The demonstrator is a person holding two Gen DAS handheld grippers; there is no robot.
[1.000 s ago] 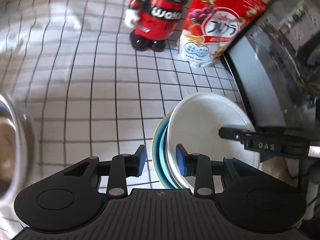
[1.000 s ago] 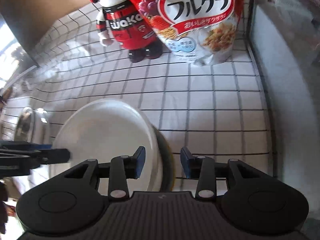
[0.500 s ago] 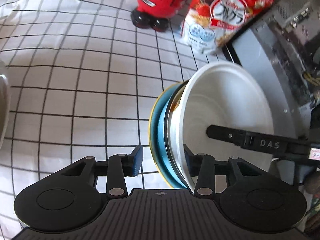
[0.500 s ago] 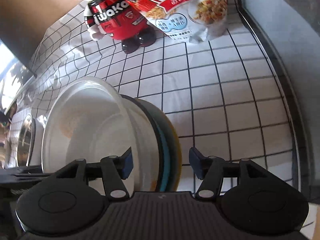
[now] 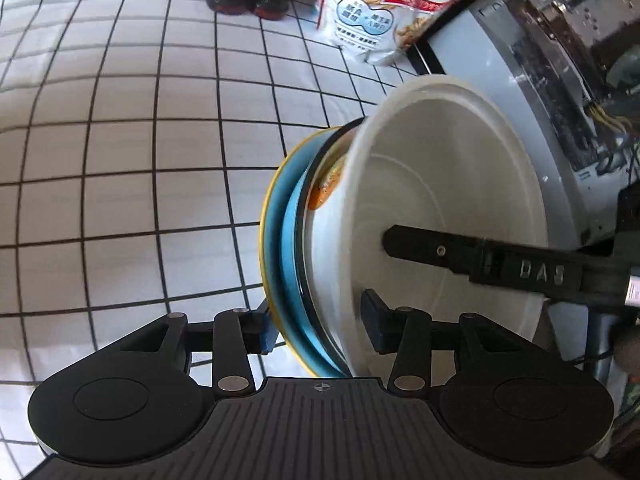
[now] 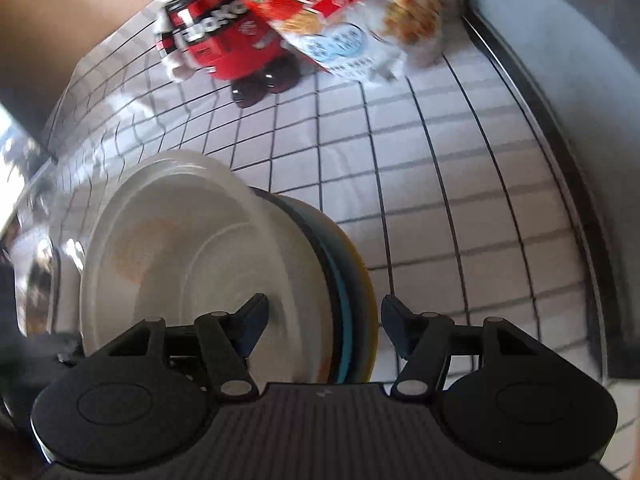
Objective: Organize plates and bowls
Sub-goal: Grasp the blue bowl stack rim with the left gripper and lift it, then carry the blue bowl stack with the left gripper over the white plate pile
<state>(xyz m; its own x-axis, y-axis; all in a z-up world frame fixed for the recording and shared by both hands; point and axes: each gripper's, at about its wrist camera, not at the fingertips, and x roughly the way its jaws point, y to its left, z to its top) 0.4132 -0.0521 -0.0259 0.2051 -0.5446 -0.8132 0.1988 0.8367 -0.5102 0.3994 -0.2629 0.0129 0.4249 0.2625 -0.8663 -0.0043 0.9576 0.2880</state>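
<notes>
A stack of dishes (image 5: 320,264) is held up off the tiled counter: a white bowl (image 5: 448,200) on top, then a white plate, a blue plate (image 5: 290,256) and a yellow-rimmed plate underneath. My left gripper (image 5: 318,326) straddles the stack's near edge, one finger under it and one inside the bowl. My right gripper (image 6: 324,328) straddles the opposite edge of the same stack (image 6: 224,264) in the right wrist view. Its finger (image 5: 480,258) reaches into the bowl in the left wrist view. Both grippers are wide and clamp the stack.
A red and black toy figure (image 6: 224,36) and a red cereal bag (image 6: 352,20) stand at the back of the white tiled counter (image 5: 120,160). A grey appliance (image 5: 520,80) is on the right. A metal bowl (image 6: 36,264) sits beyond the stack.
Both grippers have moved further in over the stack's edges and closed on it. The stack now looks larger and tilted in both views.
</notes>
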